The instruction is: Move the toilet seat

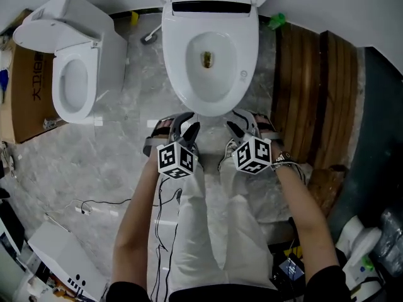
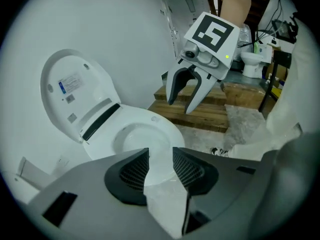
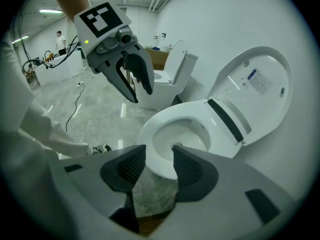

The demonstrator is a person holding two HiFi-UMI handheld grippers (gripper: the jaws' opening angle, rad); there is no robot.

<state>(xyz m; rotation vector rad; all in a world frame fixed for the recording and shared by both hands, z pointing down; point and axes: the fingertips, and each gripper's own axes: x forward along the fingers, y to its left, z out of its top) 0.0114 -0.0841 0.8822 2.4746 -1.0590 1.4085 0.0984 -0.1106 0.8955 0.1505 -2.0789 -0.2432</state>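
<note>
The toilet seat (image 1: 211, 100) lies down on the bowl (image 1: 212, 58), lid (image 3: 257, 81) raised behind. The left tool (image 1: 184, 128) and right tool (image 1: 245, 126) hover just short of its front edge, jaws apart, empty. A shallow bite on the slick plastic could slip and drop the seat.

The left forearm (image 1: 135, 225) came in from 7 o'clock and the right forearm (image 1: 312, 219) from 5 o'clock, both bare. The left gripper (image 1: 186, 131) and right gripper (image 1: 242, 128) hung side by side near centre. Their tips aimed toward 12 o'clock and tilted steeply down. Each one's jaws stood apart, gripping nothing.
</note>
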